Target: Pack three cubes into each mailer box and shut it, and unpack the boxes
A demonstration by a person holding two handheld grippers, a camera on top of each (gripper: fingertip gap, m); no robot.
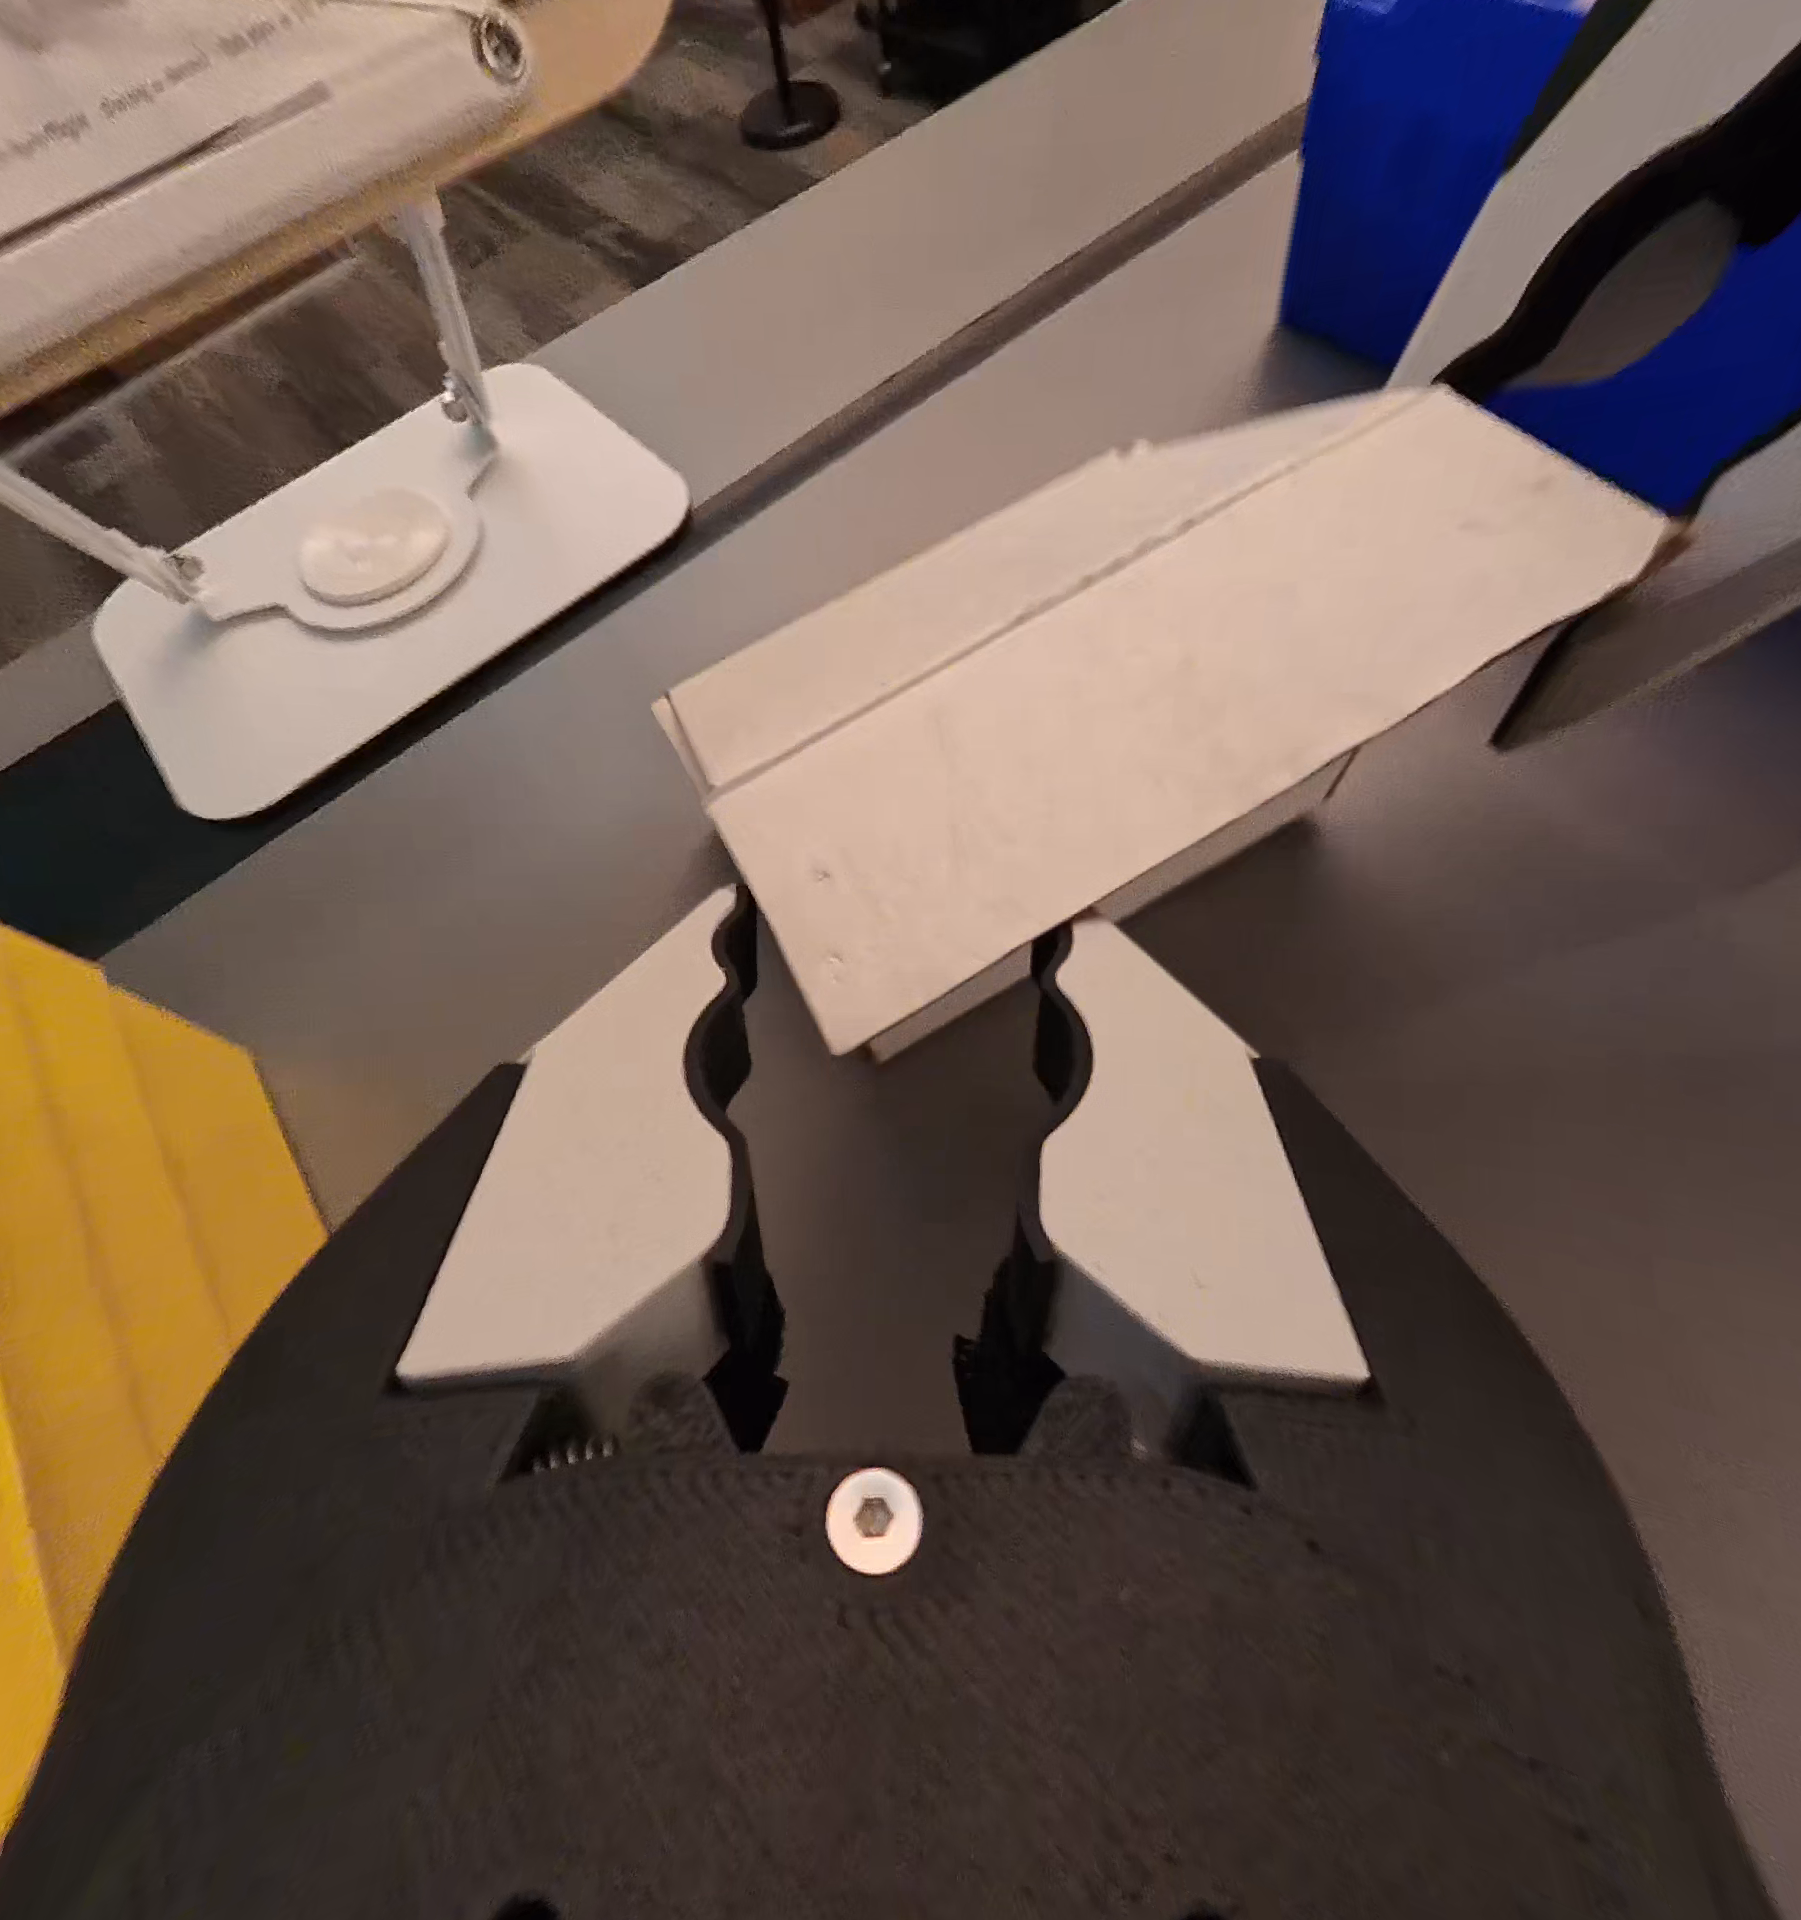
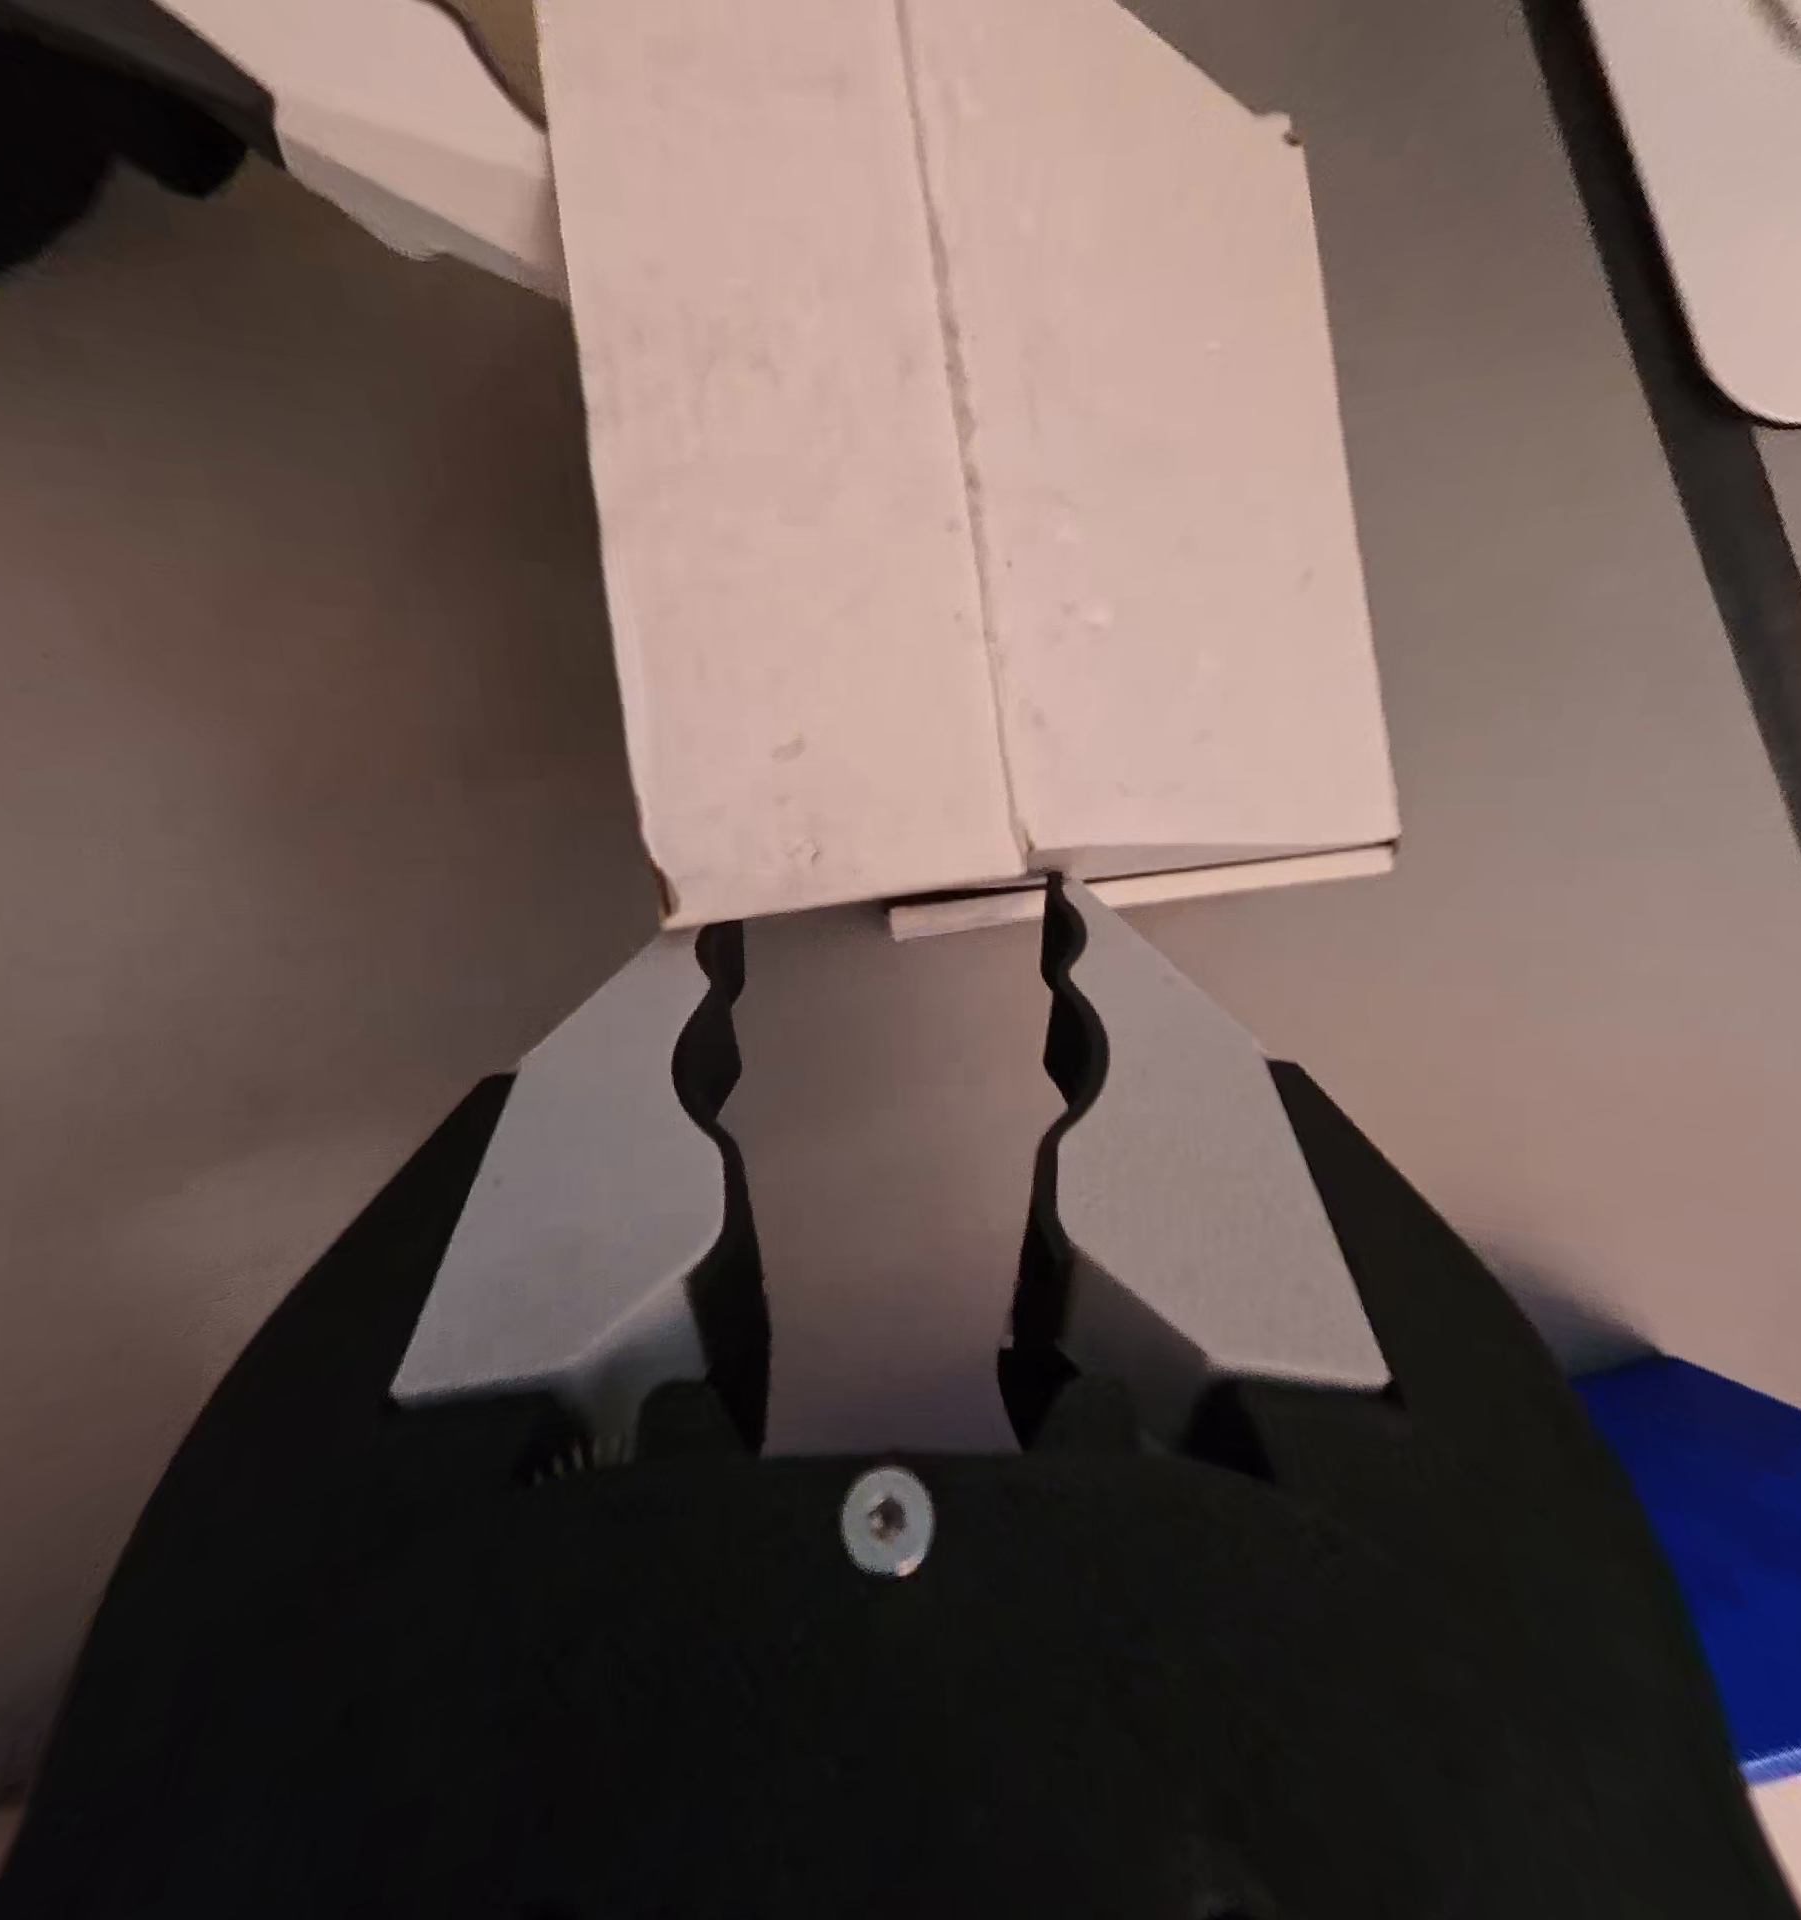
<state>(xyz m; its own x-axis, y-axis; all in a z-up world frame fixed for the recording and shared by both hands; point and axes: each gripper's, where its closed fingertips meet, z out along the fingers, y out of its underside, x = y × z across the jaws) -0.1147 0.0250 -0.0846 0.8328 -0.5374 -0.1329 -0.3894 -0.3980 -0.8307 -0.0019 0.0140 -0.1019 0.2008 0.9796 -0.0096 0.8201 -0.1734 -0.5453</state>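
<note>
A white mailer box (image 1: 1114, 675) lies on the dark grey table (image 1: 1498, 1039), lid down, with a seam along its top. My left gripper (image 1: 896, 925) is open, and its fingertips sit at the box's near corner, which overhangs them. My right gripper (image 2: 888, 920) is open at the box's (image 2: 979, 468) other short end, fingertips against its edge, where a small cardboard tab (image 2: 963, 922) sticks out. The right gripper also shows in the left wrist view (image 1: 1706, 260) at the box's far end. A blue cube (image 1: 1395, 177) and a yellow cube (image 1: 75, 1299) stand on the table. The box's inside is hidden.
A white stand (image 1: 387, 592) holding a white panel is on the table's far left edge, and it also shows in the right wrist view (image 2: 1758, 156). The blue cube (image 2: 1706, 1558) is just right of my right gripper. Carpeted floor lies beyond the table edge. My right gripper's tips are some 20 centimeters from the blue cube (image 1: 1395, 177). Seen from the right wrist view (image 2: 1742, 1490) as well.
</note>
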